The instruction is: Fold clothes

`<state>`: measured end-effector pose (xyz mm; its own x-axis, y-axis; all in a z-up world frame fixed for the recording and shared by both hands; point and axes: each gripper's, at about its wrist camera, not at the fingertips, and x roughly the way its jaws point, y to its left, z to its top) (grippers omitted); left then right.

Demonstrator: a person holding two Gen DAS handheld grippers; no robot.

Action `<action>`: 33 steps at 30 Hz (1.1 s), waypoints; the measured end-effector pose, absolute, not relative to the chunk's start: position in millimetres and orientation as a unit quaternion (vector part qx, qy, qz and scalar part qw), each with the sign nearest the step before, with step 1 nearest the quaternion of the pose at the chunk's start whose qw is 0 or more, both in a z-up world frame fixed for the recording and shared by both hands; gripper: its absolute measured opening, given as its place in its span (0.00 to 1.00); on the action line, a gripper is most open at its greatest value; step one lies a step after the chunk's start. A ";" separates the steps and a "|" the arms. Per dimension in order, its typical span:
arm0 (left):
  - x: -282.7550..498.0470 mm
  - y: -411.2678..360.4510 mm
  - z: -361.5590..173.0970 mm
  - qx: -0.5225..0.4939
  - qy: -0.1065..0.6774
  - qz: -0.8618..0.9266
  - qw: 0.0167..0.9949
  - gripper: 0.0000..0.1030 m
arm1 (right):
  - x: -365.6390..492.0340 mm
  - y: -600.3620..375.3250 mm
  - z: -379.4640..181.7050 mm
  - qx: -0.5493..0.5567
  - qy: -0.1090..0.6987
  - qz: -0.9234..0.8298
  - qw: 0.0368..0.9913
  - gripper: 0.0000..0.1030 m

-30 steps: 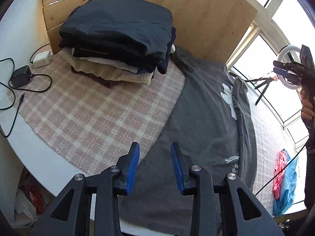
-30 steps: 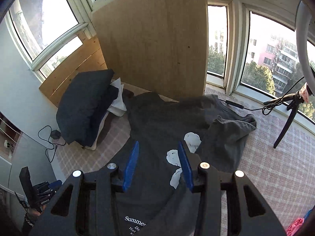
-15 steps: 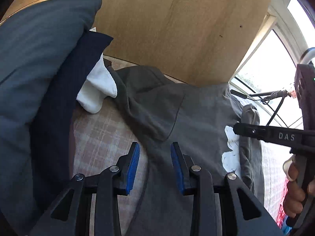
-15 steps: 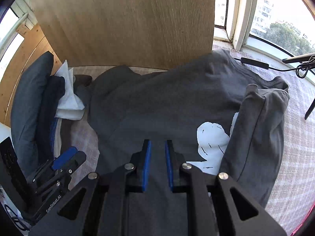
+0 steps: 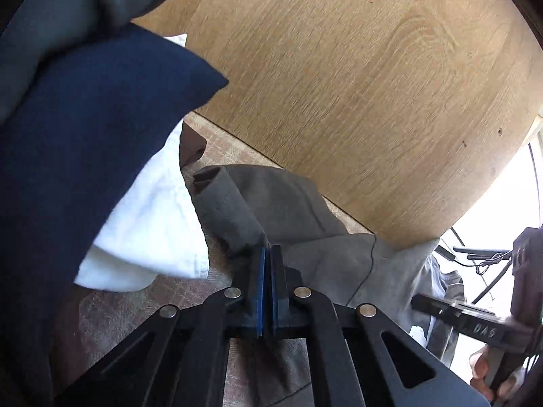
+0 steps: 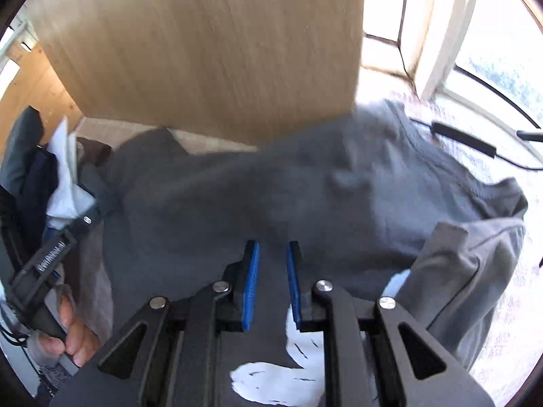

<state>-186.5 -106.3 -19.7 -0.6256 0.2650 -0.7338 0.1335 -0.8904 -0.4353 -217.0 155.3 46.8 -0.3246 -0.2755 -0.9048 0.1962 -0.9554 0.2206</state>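
A dark grey T-shirt (image 6: 339,186) with a white print (image 6: 271,380) lies spread on the plaid cover, its right side folded over (image 6: 458,271). In the left wrist view my left gripper (image 5: 269,254) is shut, its blue pads pinching a ridge of the shirt's sleeve (image 5: 244,210) near the wooden board. My right gripper (image 6: 272,251) rests low on the shirt's upper middle, and its pads stand a narrow gap apart with grey cloth filling that gap. A hand (image 6: 71,325) holds the left gripper at the shirt's left edge.
A stack of folded clothes, with navy (image 5: 85,135) and white (image 5: 149,220) pieces showing, crowds the left. An upright wooden board (image 6: 203,51) stands just behind the shirt. A black cable (image 6: 465,142) and windows (image 6: 492,34) lie to the right. The plaid cover (image 5: 118,308) shows around the shirt.
Both grippers went forward and down to the shirt's far part by the board. The left jaws closed on the sleeve. The right jaws narrowed a second ago and have held since.
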 end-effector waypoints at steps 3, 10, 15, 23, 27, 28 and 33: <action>-182.7 -103.2 -19.0 -0.432 -0.218 0.874 0.034 0.02 | -237.4 109.1 71.4 0.538 0.003 -0.820 0.196 0.41; -177.8 -100.0 -18.4 -0.429 -0.202 0.879 0.042 0.03 | -293.8 16.8 41.2 0.563 0.104 -0.794 0.206 0.42; -174.0 -99.1 -18.2 -0.412 -0.212 0.885 0.054 0.02 | -288.8 -7.2 36.4 0.547 0.138 -0.794 0.229 0.09; -140.9 -94.2 10.3 -0.341 -0.226 0.908 0.087 0.02 | -258.3 22.6 133.4 0.429 0.066 -0.847 0.307 0.04; -136.7 -83.7 15.5 -0.328 -0.207 0.919 0.075 0.02 | -250.5 36.4 128.5 0.431 0.082 -0.851 0.289 0.04; -136.9 -79.9 15.9 -0.329 -0.207 0.918 0.084 0.02 | -247.7 40.9 127.2 0.433 0.086 -0.852 0.283 0.04; -98.0 -28.6 37.9 -0.352 -0.069 0.903 0.237 0.06 | -200.5 134.0 135.3 0.409 0.129 -0.881 0.198 0.27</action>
<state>-98.0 -28.6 37.9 -0.6401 0.4769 -0.6023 -0.3796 -0.8780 -0.2917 -200.5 134.0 135.3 -0.5865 -0.2435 -0.7725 0.4540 -0.8887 -0.0646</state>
